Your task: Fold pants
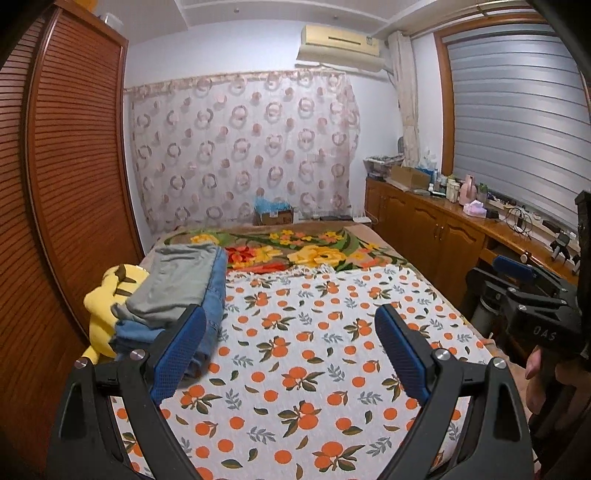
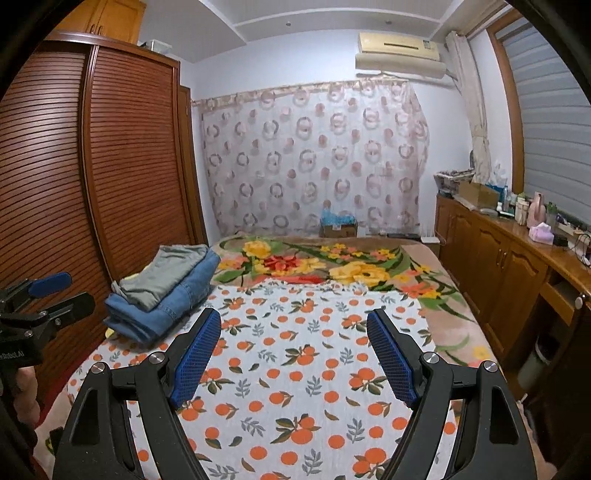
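Pants (image 1: 177, 291) lie folded and stacked at the bed's (image 1: 332, 369) left edge, out of the way; both grippers (image 1: 291, 350) (image 2: 295, 350) hover with fingers spread, holding nothing

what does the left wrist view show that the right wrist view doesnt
Only the left wrist view shows the yellow plush beside the pile, and the right gripper side-on.

Only the right wrist view shows the upper cabinet above the wardrobe, and the left gripper side-on.

Both show the folded grey pants stacked on jeans, the orange-print sheet, and open, empty jaws.
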Action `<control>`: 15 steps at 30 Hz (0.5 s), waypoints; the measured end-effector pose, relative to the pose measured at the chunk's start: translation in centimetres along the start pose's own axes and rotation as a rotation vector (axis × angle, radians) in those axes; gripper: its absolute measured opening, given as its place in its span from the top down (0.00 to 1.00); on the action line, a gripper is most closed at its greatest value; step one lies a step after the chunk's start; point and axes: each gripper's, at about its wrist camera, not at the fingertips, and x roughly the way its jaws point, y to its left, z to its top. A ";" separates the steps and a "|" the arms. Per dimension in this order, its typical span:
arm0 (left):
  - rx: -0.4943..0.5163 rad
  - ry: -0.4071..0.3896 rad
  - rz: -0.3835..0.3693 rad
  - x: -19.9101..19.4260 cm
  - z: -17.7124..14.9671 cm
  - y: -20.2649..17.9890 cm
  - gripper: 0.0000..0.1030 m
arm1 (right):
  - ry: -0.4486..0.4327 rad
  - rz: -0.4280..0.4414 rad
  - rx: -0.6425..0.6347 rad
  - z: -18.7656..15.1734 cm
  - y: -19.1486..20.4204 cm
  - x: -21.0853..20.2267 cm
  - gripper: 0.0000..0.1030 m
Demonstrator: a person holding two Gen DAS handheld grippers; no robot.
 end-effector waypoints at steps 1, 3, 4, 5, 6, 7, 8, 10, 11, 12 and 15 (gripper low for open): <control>-0.001 -0.007 0.004 -0.2 0.0 0.0 0.10 | -0.010 -0.004 -0.002 -0.1 0.1 -0.1 0.20; 0.000 -0.023 0.011 -0.7 0.1 0.1 0.10 | -0.028 -0.014 -0.007 -0.3 0.2 -0.4 0.20; 0.002 -0.028 0.016 -0.9 0.1 0.1 0.10 | -0.035 -0.019 -0.008 -0.4 0.2 -0.3 0.20; 0.005 -0.037 0.029 -1.1 0.1 0.2 0.10 | -0.038 -0.020 -0.008 -0.5 0.2 -0.3 0.20; 0.006 -0.043 0.040 -1.3 0.1 0.2 0.10 | -0.040 -0.022 -0.008 -0.7 0.3 -0.2 0.20; 0.006 -0.049 0.050 -1.4 0.1 0.3 0.10 | -0.041 -0.024 -0.008 -0.8 0.3 0.0 0.20; 0.004 -0.052 0.055 -1.5 0.0 0.4 0.10 | -0.043 -0.027 -0.007 -0.9 0.3 0.2 0.20; -0.001 -0.051 0.053 -1.4 0.0 0.6 0.10 | -0.039 -0.024 -0.006 -1.0 0.4 0.5 0.20; -0.002 -0.049 0.055 -1.4 -0.1 0.6 0.10 | -0.037 -0.022 -0.007 -1.0 0.4 0.5 0.20; -0.003 -0.048 0.057 -1.4 -0.1 0.7 0.10 | -0.036 -0.023 -0.008 -1.1 0.4 0.6 0.20; -0.004 -0.044 0.061 -1.4 -0.2 0.7 0.10 | -0.034 -0.023 -0.008 -1.0 0.3 0.6 0.20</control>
